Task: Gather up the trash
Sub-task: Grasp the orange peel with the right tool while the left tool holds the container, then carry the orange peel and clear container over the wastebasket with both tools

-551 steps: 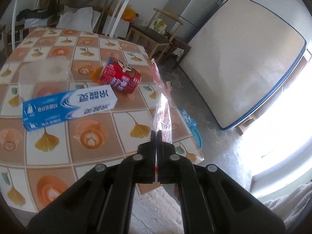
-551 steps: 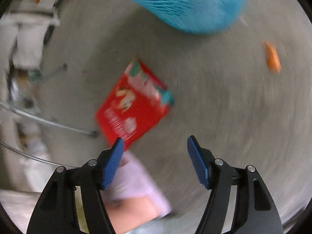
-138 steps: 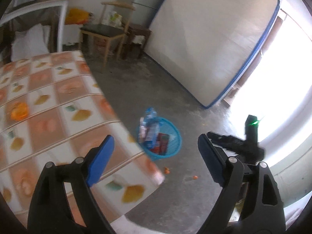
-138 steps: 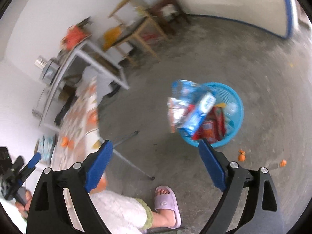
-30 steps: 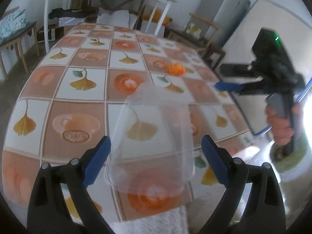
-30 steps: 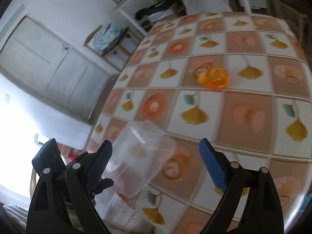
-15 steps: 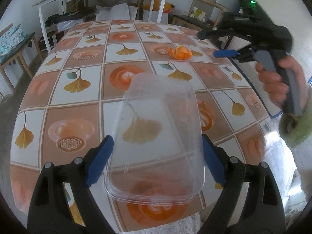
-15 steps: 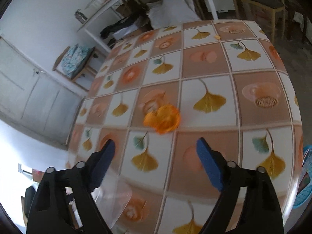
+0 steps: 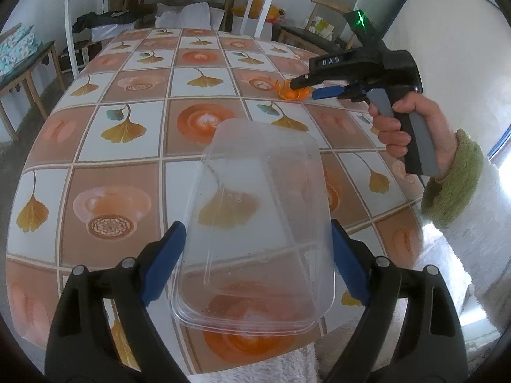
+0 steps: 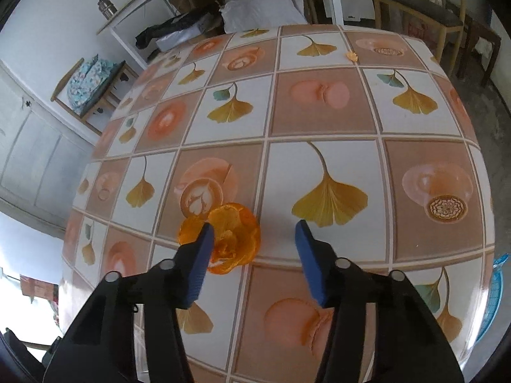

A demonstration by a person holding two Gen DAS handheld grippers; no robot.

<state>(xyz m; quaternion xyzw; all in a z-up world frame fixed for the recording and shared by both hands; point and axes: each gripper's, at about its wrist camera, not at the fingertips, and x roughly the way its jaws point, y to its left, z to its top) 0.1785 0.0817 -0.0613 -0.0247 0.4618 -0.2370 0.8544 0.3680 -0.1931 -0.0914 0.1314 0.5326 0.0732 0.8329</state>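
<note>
Closing right hand-held gripper [image 10: 252, 239] reached orange peel [image 10: 223, 239] on tiled tablecloth [image 10: 319, 111], gripping nothing.

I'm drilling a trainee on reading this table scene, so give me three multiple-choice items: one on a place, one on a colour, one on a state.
1. Where does the clear plastic container lie?
A. on the floor
B. on the table, between the left gripper's pads
C. on a chair

2. What colour is the peel?
A. orange
B. green
C. blue

3. How does the right gripper stand?
A. shut tight on nothing
B. out of view
C. jaws apart, peel at its left pad

Answers: 1 B, the left gripper straddles the container on the table. 2 A, the peel is bright orange. 3 C, the jaws have just been closing, but a clear gap remains and the peel is not yet pinched.
</note>
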